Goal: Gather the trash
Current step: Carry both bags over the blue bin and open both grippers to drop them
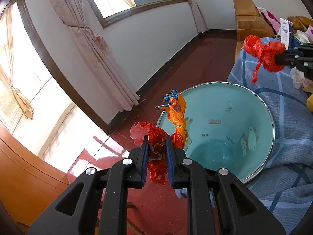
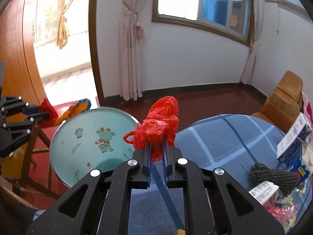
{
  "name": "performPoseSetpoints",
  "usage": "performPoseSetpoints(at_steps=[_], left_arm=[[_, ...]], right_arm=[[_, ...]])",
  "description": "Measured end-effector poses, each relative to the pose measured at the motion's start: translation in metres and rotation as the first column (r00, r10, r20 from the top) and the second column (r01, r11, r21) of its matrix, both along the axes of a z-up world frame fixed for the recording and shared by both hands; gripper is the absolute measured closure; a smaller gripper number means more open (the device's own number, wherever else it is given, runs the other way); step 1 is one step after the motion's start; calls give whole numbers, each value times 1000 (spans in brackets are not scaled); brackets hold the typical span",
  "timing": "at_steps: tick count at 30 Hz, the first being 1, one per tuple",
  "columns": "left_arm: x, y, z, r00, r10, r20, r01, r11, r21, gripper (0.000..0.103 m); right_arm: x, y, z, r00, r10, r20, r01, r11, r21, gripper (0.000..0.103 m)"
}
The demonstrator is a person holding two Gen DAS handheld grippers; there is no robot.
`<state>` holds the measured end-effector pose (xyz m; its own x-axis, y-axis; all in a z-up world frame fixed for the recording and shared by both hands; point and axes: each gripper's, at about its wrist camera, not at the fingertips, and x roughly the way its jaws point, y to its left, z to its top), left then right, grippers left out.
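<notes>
Over the bin rim, left claw pinches a crumpled wrapper; right claw pinches a red bag near the bin's right edge. Delivery step, I'd say. Next: centre each over the opening, then release.

A lived-in room of a home: pale pink tied-back curtains flank a wood-framed window, a tan leather sofa stands on the glossy dark red floor, and a blue checked cloth covers the furniture beside it.
</notes>
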<state>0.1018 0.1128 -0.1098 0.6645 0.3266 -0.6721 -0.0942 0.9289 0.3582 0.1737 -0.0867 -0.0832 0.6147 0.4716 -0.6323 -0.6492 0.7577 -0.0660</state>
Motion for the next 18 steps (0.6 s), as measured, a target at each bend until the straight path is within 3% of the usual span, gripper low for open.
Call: performPoseSetpoints(at_steps=[18], left_arm=[[-1, 1, 0, 1000, 0, 0, 0, 1000, -12, 87]], right_arm=[[-11, 28, -14, 996, 87, 3, -87, 992, -87, 92]])
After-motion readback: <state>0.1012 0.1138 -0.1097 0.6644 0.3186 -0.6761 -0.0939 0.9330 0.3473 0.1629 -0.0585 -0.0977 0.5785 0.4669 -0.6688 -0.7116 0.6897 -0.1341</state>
